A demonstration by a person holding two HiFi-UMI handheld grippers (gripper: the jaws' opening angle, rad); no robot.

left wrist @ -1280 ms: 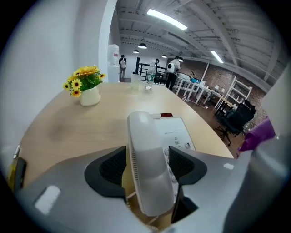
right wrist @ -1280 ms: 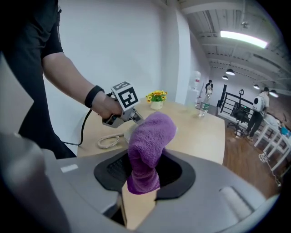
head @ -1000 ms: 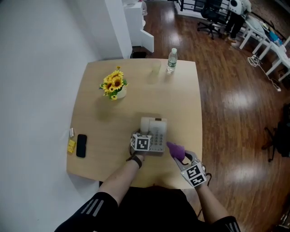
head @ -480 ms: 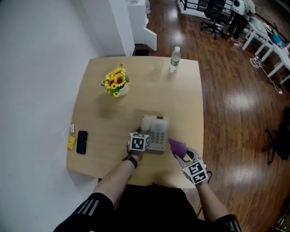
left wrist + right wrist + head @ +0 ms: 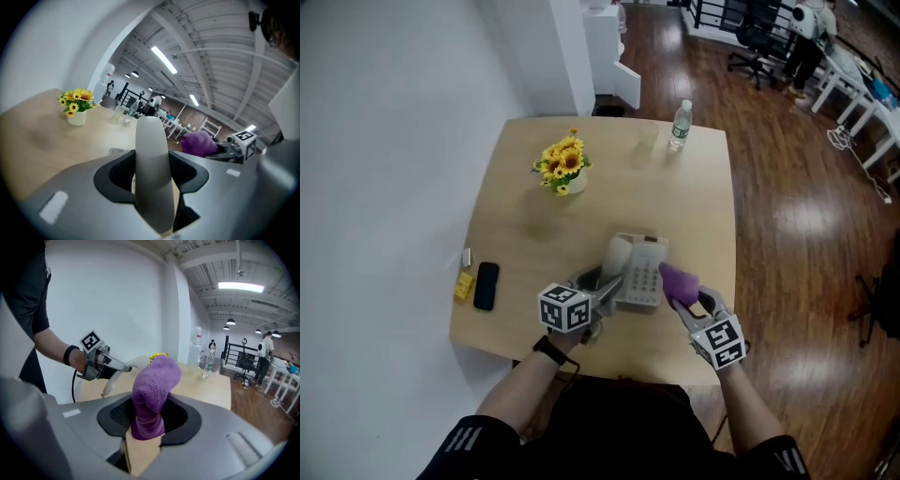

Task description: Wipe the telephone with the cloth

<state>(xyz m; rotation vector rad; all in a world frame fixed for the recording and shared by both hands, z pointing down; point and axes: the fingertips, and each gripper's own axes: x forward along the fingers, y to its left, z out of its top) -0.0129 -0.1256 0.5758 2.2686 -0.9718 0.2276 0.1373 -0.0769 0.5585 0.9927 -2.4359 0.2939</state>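
Observation:
The grey desk telephone (image 5: 645,278) sits near the table's front edge. Its white handset (image 5: 613,263) is lifted off the base and tilted, and my left gripper (image 5: 607,287) is shut on it; the jaws have just been closing on it. In the left gripper view the handset (image 5: 151,168) stands upright between the jaws. My right gripper (image 5: 687,300) is shut on a bunched purple cloth (image 5: 678,283), just right of the telephone and above the table. In the right gripper view the cloth (image 5: 154,385) sticks up from the jaws, with the left gripper (image 5: 117,365) beyond it.
A vase of yellow flowers (image 5: 565,165) stands at the back left of the wooden table (image 5: 525,234). A water bottle (image 5: 679,125) and a clear glass (image 5: 649,141) stand at the far edge. A black mobile phone (image 5: 486,285) and a small yellow item (image 5: 465,284) lie at the left edge.
My left gripper has closed on the handset and lifted it up off the telephone base. My right gripper has risen a little with the cloth.

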